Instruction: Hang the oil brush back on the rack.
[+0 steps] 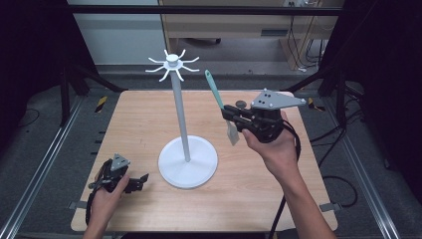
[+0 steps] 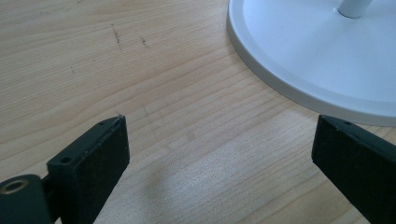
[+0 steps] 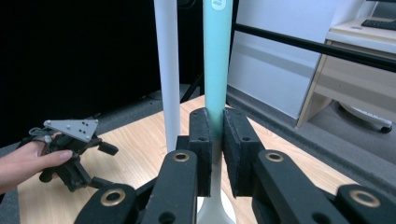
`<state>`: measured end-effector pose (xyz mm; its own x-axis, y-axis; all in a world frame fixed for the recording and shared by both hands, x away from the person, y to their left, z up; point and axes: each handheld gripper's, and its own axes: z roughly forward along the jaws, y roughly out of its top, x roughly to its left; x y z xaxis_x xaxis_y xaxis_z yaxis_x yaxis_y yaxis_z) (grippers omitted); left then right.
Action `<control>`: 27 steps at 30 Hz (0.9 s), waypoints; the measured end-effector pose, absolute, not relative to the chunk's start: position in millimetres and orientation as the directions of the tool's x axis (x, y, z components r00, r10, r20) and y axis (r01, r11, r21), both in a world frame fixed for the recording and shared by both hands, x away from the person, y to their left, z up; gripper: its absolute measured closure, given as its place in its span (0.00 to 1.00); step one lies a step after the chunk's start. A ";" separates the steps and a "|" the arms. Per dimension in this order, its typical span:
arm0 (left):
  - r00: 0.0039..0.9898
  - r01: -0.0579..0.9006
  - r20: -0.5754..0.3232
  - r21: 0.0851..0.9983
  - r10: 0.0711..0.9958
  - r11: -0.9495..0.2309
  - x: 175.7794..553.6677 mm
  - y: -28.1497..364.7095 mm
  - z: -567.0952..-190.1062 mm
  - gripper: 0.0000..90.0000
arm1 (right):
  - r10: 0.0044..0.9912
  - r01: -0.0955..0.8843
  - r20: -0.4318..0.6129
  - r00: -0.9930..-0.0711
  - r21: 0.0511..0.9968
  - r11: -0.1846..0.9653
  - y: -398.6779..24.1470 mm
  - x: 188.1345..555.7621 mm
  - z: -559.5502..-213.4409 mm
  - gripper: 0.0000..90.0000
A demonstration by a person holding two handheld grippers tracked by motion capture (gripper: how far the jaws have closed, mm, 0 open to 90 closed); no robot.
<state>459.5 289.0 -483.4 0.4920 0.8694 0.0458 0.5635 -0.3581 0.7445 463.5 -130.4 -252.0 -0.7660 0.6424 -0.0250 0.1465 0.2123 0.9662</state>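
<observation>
**Spatula held up beside the hook stand**

The right hand-held gripper [image 1: 234, 118] is raised above the right half of the counter [image 1: 139, 124], its jaws clamped narrow on a spatula [image 1: 217, 97]. The grip sits low on the teal handle, close to where it meets the pale blade [image 1: 232, 133]. In the high view the handle slants up and to the left from the jaws, its tip ending just below and to the right of the stand's hooks [image 1: 172, 65], while the blade hangs beneath the jaws, clear of the counter. In the right gripper view the handle [image 3: 217, 60] rises straight between the two black pads, which press on it from either side, and the stand's white pole [image 3: 167, 70] stands just beside it on the left; whether they touch I cannot tell.

The stand [image 1: 187, 160] is near the middle of the counter: a round white base, a thin upright pole, and a ring of curved hooks around a cap at the top.

The left hand-held gripper [image 1: 141, 179] rests low at the front left of the counter, well apart from the spatula, pointing toward the stand's base. In the left gripper view its jaws stand wide with bare wood between them, and the rim of the base [image 2: 280, 88] lies just ahead on the right. The same gripper, held by a hand, is seen far off in the right gripper view [image 3: 100, 163].
</observation>
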 end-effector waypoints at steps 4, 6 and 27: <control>0.494 0.563 0.048 0.743 0.868 -0.362 459.5 288.8 -483.4 0.04 | 0.634 0.136 -0.021 -0.773 0.971 0.197 -130.0 462.9 -250.4 0.92; 0.494 0.564 0.046 0.743 0.868 -0.361 459.5 288.7 -483.5 0.04 | 0.633 0.131 -0.020 -0.774 0.972 0.192 -129.3 462.3 -249.5 0.92; 0.497 0.567 0.044 0.740 0.867 -0.362 459.6 288.2 -484.1 0.04 | 0.601 0.108 -0.030 -0.798 0.975 0.192 -119.4 461.2 -243.1 0.92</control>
